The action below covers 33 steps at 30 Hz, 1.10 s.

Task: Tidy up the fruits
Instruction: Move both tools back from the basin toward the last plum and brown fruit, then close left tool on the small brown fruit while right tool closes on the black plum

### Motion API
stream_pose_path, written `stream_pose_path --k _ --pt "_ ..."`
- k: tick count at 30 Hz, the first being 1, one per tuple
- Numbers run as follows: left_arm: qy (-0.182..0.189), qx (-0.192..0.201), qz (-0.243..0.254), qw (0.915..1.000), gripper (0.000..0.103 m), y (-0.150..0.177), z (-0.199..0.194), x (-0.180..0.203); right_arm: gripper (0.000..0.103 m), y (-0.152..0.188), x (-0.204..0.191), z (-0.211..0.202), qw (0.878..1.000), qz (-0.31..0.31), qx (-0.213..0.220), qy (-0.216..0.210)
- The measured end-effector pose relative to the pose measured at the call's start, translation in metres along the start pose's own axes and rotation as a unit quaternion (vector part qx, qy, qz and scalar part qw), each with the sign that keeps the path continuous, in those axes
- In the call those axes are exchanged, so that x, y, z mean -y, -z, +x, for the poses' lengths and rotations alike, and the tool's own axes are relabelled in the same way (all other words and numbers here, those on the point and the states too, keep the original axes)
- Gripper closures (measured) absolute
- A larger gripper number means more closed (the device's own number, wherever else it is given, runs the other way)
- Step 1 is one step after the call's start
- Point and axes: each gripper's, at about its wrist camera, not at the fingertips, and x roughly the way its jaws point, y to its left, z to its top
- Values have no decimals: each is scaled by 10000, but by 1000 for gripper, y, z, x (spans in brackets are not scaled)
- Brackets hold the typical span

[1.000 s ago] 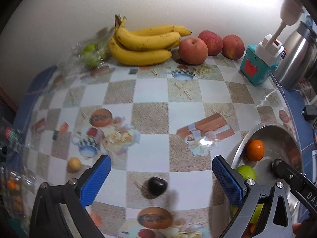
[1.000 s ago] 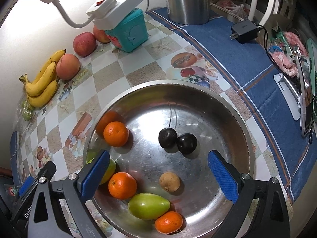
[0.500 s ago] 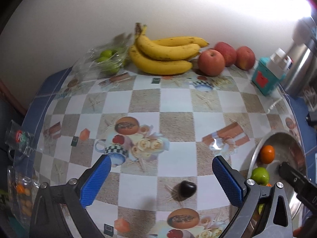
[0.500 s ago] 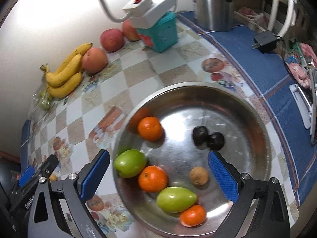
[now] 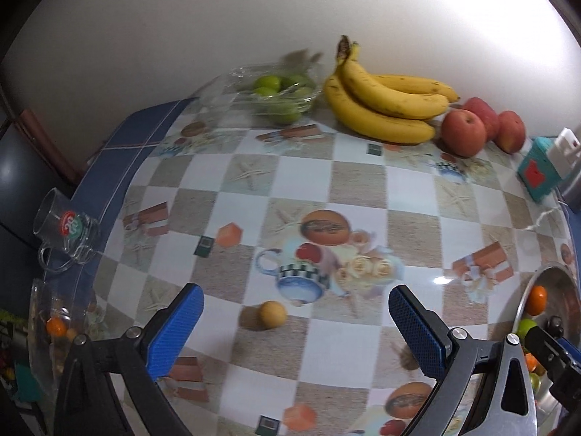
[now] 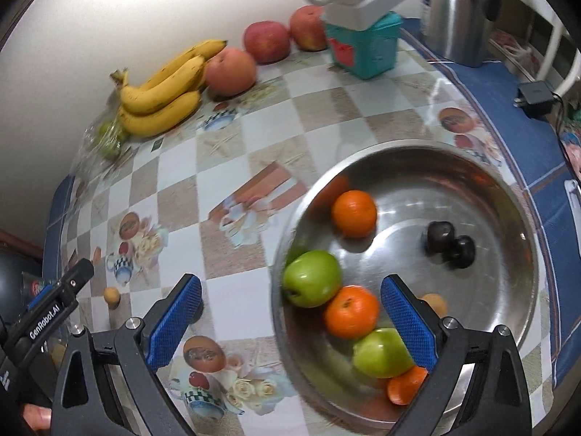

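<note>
Tan and round, a small longan-like fruit (image 5: 273,314) lies alone on the checked tablecloth (image 5: 356,189), between and just ahead of the blue pads of the left gripper (image 5: 296,321), whose jaws stand wide apart and empty. It looks light, with a thin, brittle-looking skin and a smooth curve that would likely roll or squirt out under a hard pinch; the safest hold seems across its widest middle, pads level, closing gently.

The right gripper (image 6: 290,321) hangs over the near rim of the steel bowl (image 6: 515,196), its jaws likewise spread with nothing between them. Inside the bowl sit two green apples (image 6: 312,278), oranges (image 6: 354,212), two dark cherries (image 6: 450,243) and another tan fruit half hidden behind a pad.

Bananas (image 5: 385,103), red apples (image 5: 464,132) and a clear bag of green fruit (image 5: 279,98) line the wall, well apart from both grippers.
</note>
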Motion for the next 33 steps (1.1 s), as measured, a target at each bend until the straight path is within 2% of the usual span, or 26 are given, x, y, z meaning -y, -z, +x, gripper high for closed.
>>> stream_pose_path --k 9,20,27,33 --pt "-121 -64 -302 9995 0 0 6 -34 4 5 -33 5 9990 -387 -78 -204" --pt "84 -208 -767 9968 0 1 17 -73 4 16 -79 16 9947 -980 -218 -219" --pt "341 -345 -1086 9929 0 2 25 -88 4 21 -96 24 9926 -1155 -290 -232" --pt "497 -535 -1003 9923 0 1 38 -82 4 26 -107 36 9898 -1332 -421 -267"
